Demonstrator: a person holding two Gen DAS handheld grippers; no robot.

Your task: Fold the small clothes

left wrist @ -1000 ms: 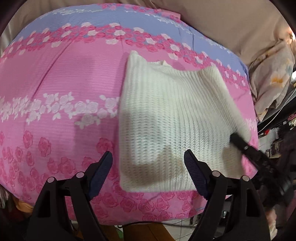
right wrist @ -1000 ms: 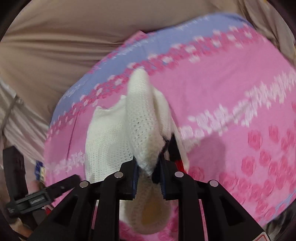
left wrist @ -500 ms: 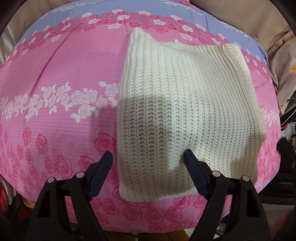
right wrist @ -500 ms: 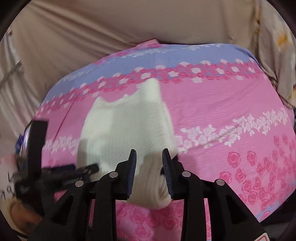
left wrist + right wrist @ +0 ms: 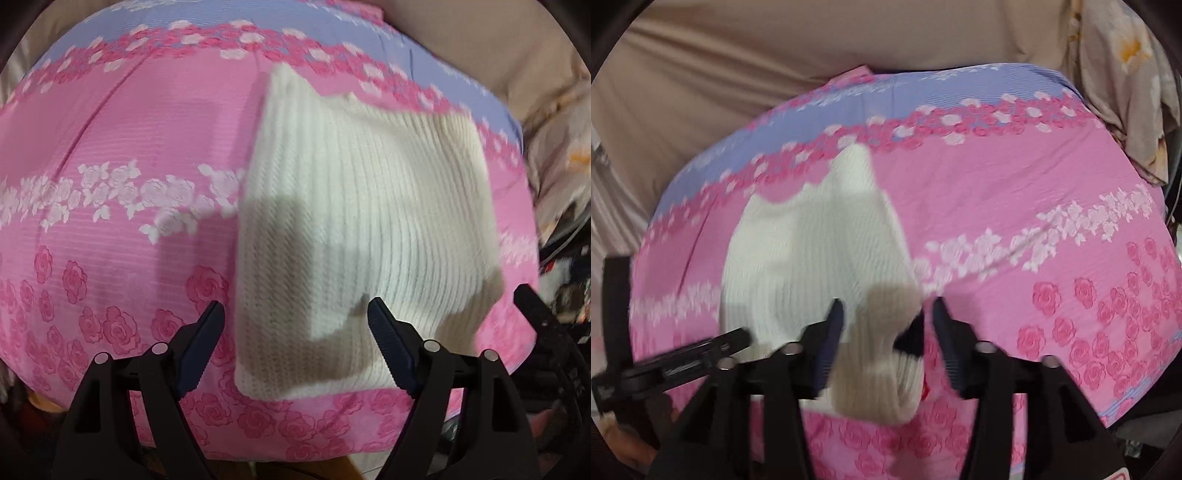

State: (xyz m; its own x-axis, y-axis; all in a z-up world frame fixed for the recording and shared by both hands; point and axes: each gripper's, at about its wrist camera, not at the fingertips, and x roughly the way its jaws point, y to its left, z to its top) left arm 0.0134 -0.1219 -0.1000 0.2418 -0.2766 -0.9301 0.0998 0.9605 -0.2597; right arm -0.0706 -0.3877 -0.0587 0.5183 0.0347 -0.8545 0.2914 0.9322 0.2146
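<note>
Nearest, left wrist view: left gripper [image 5: 295, 317] at 6 o'clock, fingers spread wide, nothing between them, poised over the near edge of the white knit garment [image 5: 365, 236]. One garment counted, folded, lying flat on the pink rose-print sheet [image 5: 122, 173], centred slightly toward 3 o'clock. Right-hand edge of the garment reaching toward the sheet's border. At 4 o'clock, a black part of the right gripper showing at the frame edge, blurred.

Right wrist view: right gripper [image 5: 884, 321] at 6 o'clock, fingers apart, empty; the garment's [image 5: 812, 266] near corner lying below and between them, contact not determinable. Left gripper's black arm [image 5: 683, 356] at 8 o'clock, near the garment's edge.

Surface: one sheet, pink with rose bands, a white flower band across the middle, a lilac stripe [image 5: 923, 88] at the far side toward 12 o'clock. Beyond: beige cloth [image 5: 775, 62] at 12 o'clock; a floral-print fabric [image 5: 1126, 74] bunched at 2 o'clock. No containers observed. Dark clutter at 3 to 4 o'clock in the left view, too blurred to identify.
</note>
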